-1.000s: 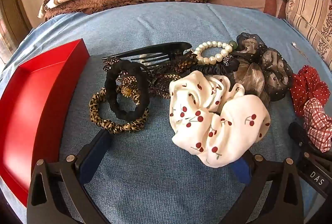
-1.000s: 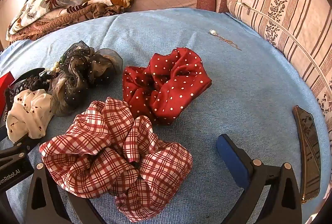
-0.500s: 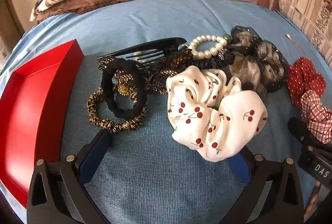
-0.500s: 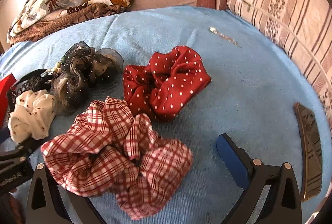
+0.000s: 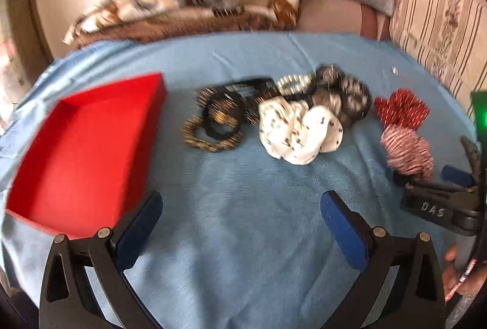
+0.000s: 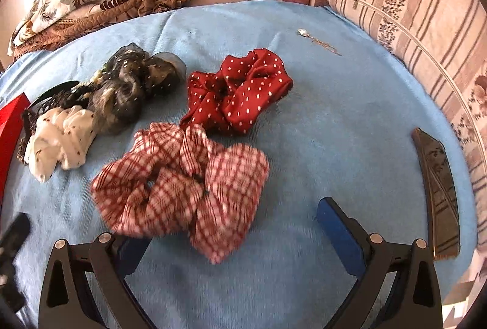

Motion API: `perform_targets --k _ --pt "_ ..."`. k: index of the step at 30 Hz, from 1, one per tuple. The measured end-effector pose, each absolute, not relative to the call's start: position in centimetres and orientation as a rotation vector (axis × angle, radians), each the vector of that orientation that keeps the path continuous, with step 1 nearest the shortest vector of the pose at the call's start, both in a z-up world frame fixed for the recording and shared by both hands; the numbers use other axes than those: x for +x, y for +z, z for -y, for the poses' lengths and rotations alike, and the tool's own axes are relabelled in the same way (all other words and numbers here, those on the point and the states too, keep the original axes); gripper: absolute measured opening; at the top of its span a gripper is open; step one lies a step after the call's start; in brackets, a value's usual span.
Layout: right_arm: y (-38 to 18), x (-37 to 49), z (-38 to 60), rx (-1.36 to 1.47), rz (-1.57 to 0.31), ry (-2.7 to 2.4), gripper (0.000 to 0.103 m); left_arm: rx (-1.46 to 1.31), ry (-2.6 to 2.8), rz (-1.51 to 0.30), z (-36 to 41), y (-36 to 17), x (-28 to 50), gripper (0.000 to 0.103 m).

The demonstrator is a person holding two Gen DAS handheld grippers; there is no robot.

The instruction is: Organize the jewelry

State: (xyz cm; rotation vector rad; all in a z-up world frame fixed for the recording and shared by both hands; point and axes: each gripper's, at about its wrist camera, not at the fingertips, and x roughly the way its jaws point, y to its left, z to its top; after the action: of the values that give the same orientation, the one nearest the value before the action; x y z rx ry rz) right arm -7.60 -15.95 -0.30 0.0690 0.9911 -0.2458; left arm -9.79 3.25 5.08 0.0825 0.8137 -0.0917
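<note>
Viewing through the left wrist camera, we find the left gripper (image 5: pixel 242 225) spread wide and empty above bare blue cloth (image 5: pixel 243 237). The red tray (image 5: pixel 82 146) sits at left, nothing visible in it. Between tray and centre lie a leopard band (image 5: pixel 210 137) and a black band (image 5: pixel 222 119), overlapping. Just right of them lies the cherry scrunchie (image 5: pixel 299 131), touching a dark sheer scrunchie (image 5: pixel 344 97). We judge all of these light, soft and compressible; the bands offer thin cords, so we pinch across one side of a ring. This view is motion-blurred, and the comb and beads behind the bands stay indistinct.

Through the right wrist camera, the right gripper (image 6: pixel 231 231) also stands wide apart, holding nothing. The plaid scrunchie (image 6: pixel 182 189) lies between its fingers, overlapping the left one; contact cannot be confirmed. The dotted scrunchie (image 6: pixel 240 94) touches the plaid one on the far side. We judge the plaid fabric slippery and floppy; we grip a thick gathered fold, not a loose ruffle edge. A fine chain (image 6: pixel 319 41) lies well apart near the pillow (image 6: pixel 411 0); we judge it fragile and hard to pinch off the cloth.
</note>
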Motion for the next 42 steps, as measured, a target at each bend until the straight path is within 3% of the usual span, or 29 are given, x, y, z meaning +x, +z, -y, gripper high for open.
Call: perform_targets --k 19,31,42 --pt "8.0 -17.8 13.9 0.032 -0.544 -0.299 0.102 0.044 0.021 -0.517 -9.3 13.0 -20.0 0.103" --pt "9.3 -20.3 12.1 -0.047 -0.456 -0.297 0.103 0.054 -0.004 -0.484 -9.1 14.6 -22.6 0.103" --pt "8.9 -20.2 12.6 -0.009 -0.486 -0.311 0.103 0.071 -0.006 -0.52 -8.7 14.1 -22.8 0.103"
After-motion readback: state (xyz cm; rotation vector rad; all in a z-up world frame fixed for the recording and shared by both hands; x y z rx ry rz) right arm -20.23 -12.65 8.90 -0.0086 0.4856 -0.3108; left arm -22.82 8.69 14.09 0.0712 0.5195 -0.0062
